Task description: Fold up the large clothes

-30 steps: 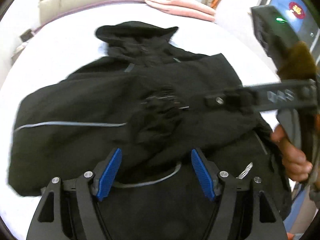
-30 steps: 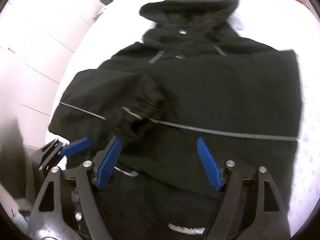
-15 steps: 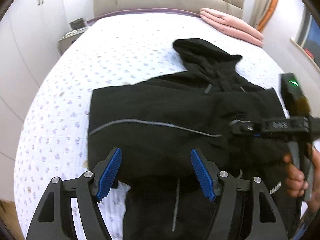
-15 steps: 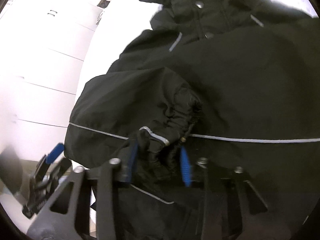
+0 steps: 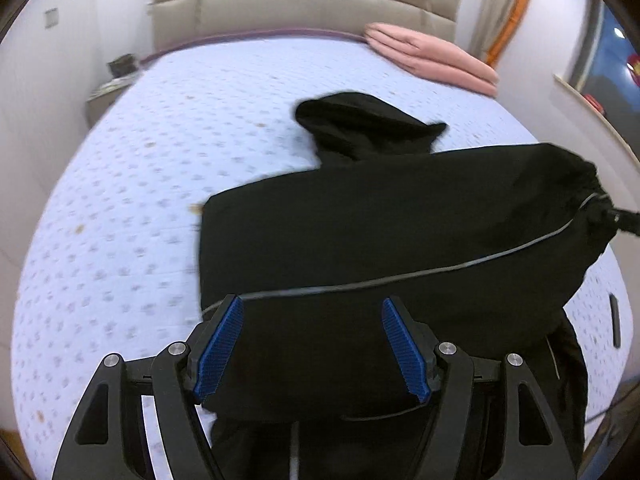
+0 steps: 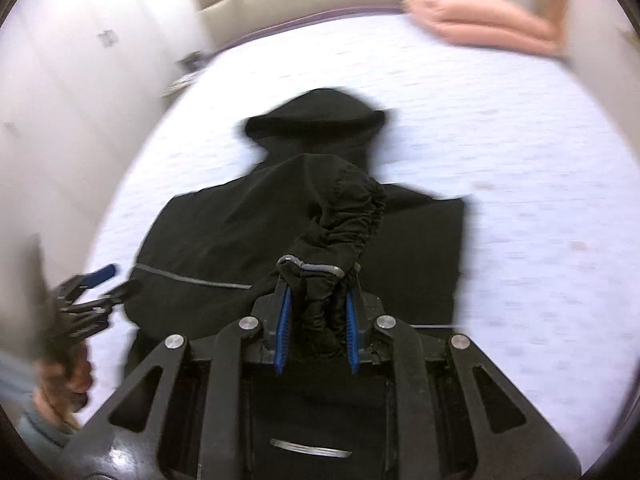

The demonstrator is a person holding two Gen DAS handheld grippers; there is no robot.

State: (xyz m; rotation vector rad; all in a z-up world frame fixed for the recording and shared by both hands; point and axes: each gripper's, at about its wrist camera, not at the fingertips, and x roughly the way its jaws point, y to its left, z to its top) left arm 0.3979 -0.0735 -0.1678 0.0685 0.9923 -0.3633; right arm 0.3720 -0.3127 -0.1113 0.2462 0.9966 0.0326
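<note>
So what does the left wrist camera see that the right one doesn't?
Only the left view shows the left gripper head on, open and empty over the jacket, and the window.

Only the right view shows the right gripper shut on the cuff, and the person's left hand.

Both show the jacket, its hood, the bed, the pink pile and the headboard.

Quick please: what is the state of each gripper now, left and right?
Left gripper: open, holding nothing, above the black jacket.
Right gripper: shut on the jacket's sleeve cuff.
</note>
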